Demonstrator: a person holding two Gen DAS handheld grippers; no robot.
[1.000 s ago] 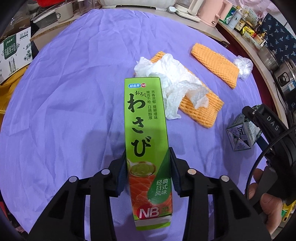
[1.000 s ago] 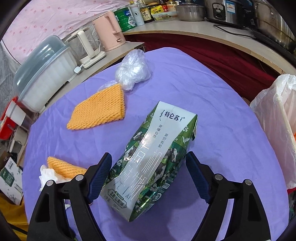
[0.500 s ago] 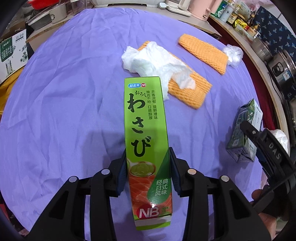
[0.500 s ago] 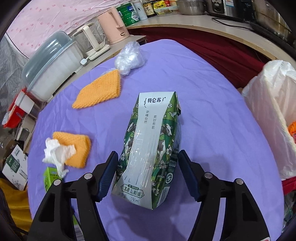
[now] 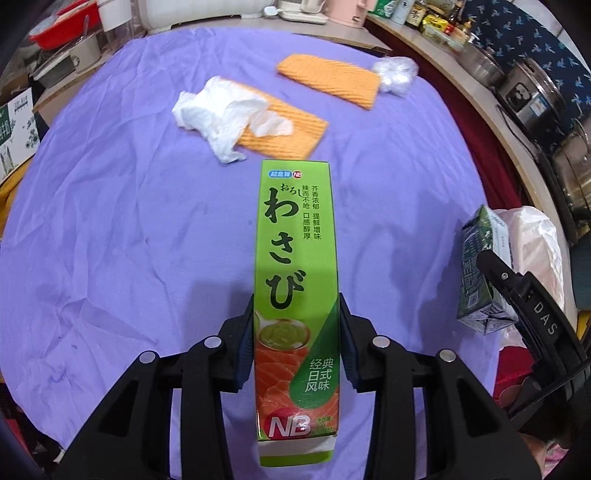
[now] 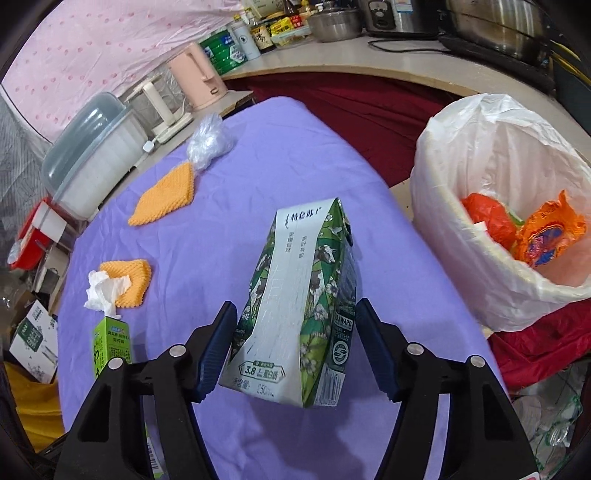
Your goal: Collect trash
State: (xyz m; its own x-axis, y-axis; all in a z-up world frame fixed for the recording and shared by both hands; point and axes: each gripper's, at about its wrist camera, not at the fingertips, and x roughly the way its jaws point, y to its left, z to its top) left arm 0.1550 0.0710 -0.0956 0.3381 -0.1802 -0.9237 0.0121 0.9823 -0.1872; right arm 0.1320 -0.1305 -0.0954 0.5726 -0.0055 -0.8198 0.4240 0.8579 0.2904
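Observation:
My left gripper (image 5: 296,343) is shut on a long green wasabi box (image 5: 295,258) and holds it above the purple table (image 5: 110,240). My right gripper (image 6: 295,343) is shut on a green and white milk carton (image 6: 299,295), lifted off the table; the carton also shows in the left wrist view (image 5: 480,273). A bin lined with a white bag (image 6: 491,184) stands to the right of the table, with orange wrappers (image 6: 546,236) inside. On the table lie two orange foam nets (image 5: 328,79) (image 5: 284,125), a crumpled white tissue (image 5: 218,110) and a clear plastic wad (image 5: 395,74).
A counter with a pink kettle (image 6: 199,77), jars and steel pots (image 6: 491,26) curves behind the table. A covered plastic box (image 6: 96,155) stands at the far left. Cardboard boxes (image 6: 33,339) sit on the floor to the left.
My right gripper has closed on the milk carton, lifted it and swung right, bringing the bin into view. My left gripper has carried the wasabi box back and to the right.

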